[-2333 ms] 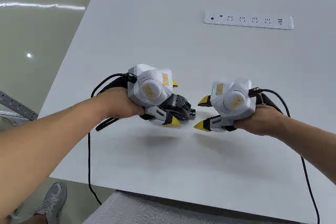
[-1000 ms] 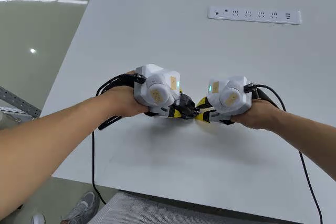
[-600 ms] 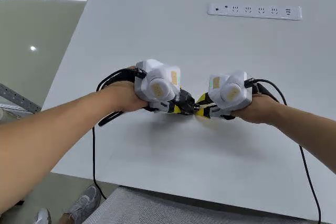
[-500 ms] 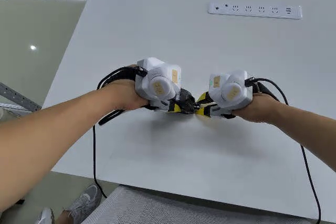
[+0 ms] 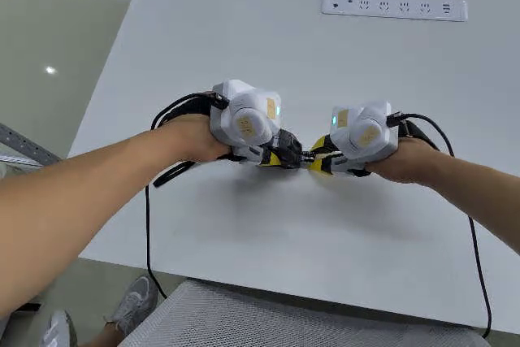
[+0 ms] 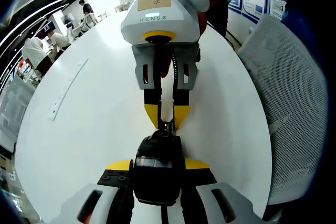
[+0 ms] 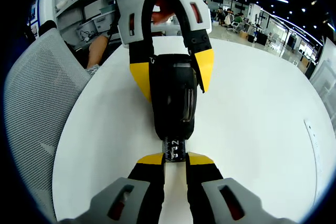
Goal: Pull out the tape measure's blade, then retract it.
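Two claws of mine meet nose to nose. My left claw (image 6: pixel 157 162) is clamped on the black tape measure (image 6: pixel 157 174), yellow tips against its sides. My right claw (image 7: pixel 175 159) is pinched narrow on the blade (image 7: pixel 174 149), a short marked length showing between its tips and the tape measure. Beneath both lies the white table (image 5: pixel 268 38); a power strip (image 5: pixel 394 7) rests well beyond them, and a mesh chair (image 7: pixel 37 87) stands behind them at the table's edge.

Black plastic tape measure (image 7: pixel 173 95), dark blade (image 7: pixel 175 149) with pale numerals; white left gripper (image 6: pixel 157 163) and right gripper (image 7: pixel 176 158) (yellow-tipped black jaws).
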The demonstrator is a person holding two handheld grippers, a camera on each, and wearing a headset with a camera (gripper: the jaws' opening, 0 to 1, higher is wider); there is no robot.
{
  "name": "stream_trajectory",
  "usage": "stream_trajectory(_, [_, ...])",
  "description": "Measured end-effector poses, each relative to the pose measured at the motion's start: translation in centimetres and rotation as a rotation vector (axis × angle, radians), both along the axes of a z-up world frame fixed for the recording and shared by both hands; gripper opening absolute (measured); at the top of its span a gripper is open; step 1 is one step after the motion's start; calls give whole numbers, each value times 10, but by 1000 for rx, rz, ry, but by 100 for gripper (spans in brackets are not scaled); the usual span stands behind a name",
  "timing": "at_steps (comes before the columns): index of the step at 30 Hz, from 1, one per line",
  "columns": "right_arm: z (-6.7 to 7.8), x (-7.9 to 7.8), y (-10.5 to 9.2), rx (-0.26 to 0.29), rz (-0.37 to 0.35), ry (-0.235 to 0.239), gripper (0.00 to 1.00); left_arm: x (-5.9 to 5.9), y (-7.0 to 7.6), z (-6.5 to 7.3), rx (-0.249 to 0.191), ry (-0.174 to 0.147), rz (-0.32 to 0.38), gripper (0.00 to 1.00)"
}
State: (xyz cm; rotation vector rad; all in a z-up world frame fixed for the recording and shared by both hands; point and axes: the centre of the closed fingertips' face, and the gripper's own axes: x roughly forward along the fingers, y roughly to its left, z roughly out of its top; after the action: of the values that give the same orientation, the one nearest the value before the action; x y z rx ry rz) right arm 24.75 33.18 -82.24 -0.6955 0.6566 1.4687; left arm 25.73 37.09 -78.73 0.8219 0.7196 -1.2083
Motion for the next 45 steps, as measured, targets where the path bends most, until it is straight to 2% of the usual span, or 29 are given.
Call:
stream_trajectory(14, [1,-1,-15,0,-3,16,10,-4,-1,5,11,2,-6,30])
stream_trajectory(33, [1,-1,-52,-29,-10,25,10,-7,-3,10,21,13,-4,30])
stream_trajectory(45, [3,1,-72,-39,-35,54,10,-6,-2,11,27,16,-6,29])
